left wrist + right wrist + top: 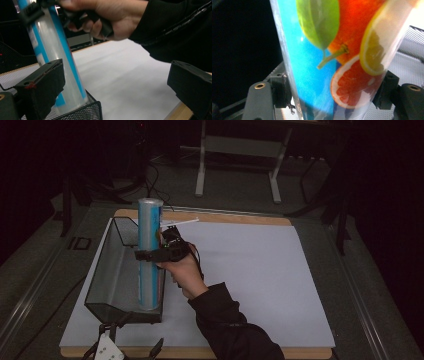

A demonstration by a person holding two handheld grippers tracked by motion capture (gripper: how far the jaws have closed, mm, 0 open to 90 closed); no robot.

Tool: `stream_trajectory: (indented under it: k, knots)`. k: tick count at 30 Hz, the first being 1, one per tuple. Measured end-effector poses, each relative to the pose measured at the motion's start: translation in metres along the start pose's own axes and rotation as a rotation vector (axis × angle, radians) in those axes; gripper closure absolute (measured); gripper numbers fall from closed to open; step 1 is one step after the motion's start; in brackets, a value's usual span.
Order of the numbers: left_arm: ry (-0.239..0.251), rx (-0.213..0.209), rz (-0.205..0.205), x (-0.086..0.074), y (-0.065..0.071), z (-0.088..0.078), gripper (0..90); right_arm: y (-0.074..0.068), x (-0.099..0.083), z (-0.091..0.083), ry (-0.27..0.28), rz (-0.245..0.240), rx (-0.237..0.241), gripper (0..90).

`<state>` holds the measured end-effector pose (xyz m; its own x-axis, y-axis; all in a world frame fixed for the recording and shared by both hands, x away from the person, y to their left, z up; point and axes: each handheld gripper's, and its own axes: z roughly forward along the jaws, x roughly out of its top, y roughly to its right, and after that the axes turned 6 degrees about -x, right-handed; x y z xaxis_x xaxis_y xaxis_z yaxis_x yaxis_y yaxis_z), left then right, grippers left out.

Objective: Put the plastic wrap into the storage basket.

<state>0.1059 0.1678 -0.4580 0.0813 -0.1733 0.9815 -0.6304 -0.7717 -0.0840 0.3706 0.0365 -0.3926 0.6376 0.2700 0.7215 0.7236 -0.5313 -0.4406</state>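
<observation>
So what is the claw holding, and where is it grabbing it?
The right claw holds the tall blue can around its middle, standing in the mesh tray. The left claw is open, holding nothing.

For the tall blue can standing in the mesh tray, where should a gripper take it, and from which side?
Mid-body of the blue can, from the tray's open paper side, as the right gripper does now: it stands upright, and the mesh tray wall blocks the far side.

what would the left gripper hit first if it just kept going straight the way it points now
Probably the white sheet on the table; the left gripper has open fingers. The blue tube in the mesh tray lies off to its side, though depth is unclear.
</observation>
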Motion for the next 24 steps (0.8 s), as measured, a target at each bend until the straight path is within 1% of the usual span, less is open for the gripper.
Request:
stream_trajectory:
  k: [2,3,4,5,6,7,9,10,12,16,17,18,19,20,22,24]
  knots:
    - [-0.001,0.0,0.0,0.0,0.0,0.0,1.7,0.001,-0.005,0.004,-0.022,0.008,-0.009,32.2]
    - [0.0,0.0,-0.002,0.0,-0.001,0.0,1.7,0.003,-0.006,0.007,-0.031,0.019,0.0,32.1]
    - [0.0,0.0,-0.002,0.0,-0.001,0.0,1.7,0.004,-0.008,0.008,-0.041,0.049,0.003,32.1]
    - [-0.001,0.0,-0.001,0.0,-0.001,0.0,1.7,0.005,-0.009,0.009,-0.051,0.064,0.015,32.1]
    - [-0.001,0.0,-0.001,0.0,-0.001,0.0,1.7,0.005,-0.009,0.009,-0.051,0.064,0.015,32.1]
    - [-0.001,-0.001,-0.001,0.0,-0.001,0.0,1.7,0.007,-0.01,0.01,-0.059,0.091,0.004,32.1]
    - [-0.001,-0.002,0.001,0.0,-0.001,0.0,1.7,0.01,-0.01,0.011,-0.069,0.115,0.003,32.1]
    - [-0.001,-0.001,0.0,0.0,-0.001,0.0,1.7,0.011,-0.01,0.011,-0.074,0.122,-0.002,32.1]
    - [-0.002,-0.002,0.0,0.0,-0.001,0.0,1.7,0.012,-0.01,0.012,-0.077,0.124,0.003,32.1]
    - [-0.002,-0.001,0.002,0.0,-0.001,0.0,1.7,0.017,-0.014,0.023,-0.112,0.143,-0.027,32.0]
    - [-0.002,-0.001,0.002,0.0,-0.001,0.0,1.7,0.017,-0.014,0.023,-0.112,0.143,-0.027,32.0]
    - [-0.002,-0.001,0.002,0.0,-0.001,0.0,1.7,0.019,-0.015,0.026,-0.12,0.16,-0.039,32.0]
    - [-0.003,-0.001,0.0,-0.001,-0.002,0.0,1.7,0.024,-0.016,0.029,-0.116,0.194,-0.035,32.0]
    - [-0.003,-0.002,-0.002,-0.001,-0.002,0.0,1.7,0.026,-0.017,0.029,-0.117,0.207,-0.033,32.0]
    - [-0.006,-0.002,0.0,-0.001,-0.002,0.0,1.7,0.029,-0.017,0.032,-0.114,0.226,-0.036,32.1]
    - [-0.011,-0.004,0.003,-0.001,-0.002,0.001,1.7,0.031,-0.017,0.036,-0.101,0.232,-0.049,32.0]
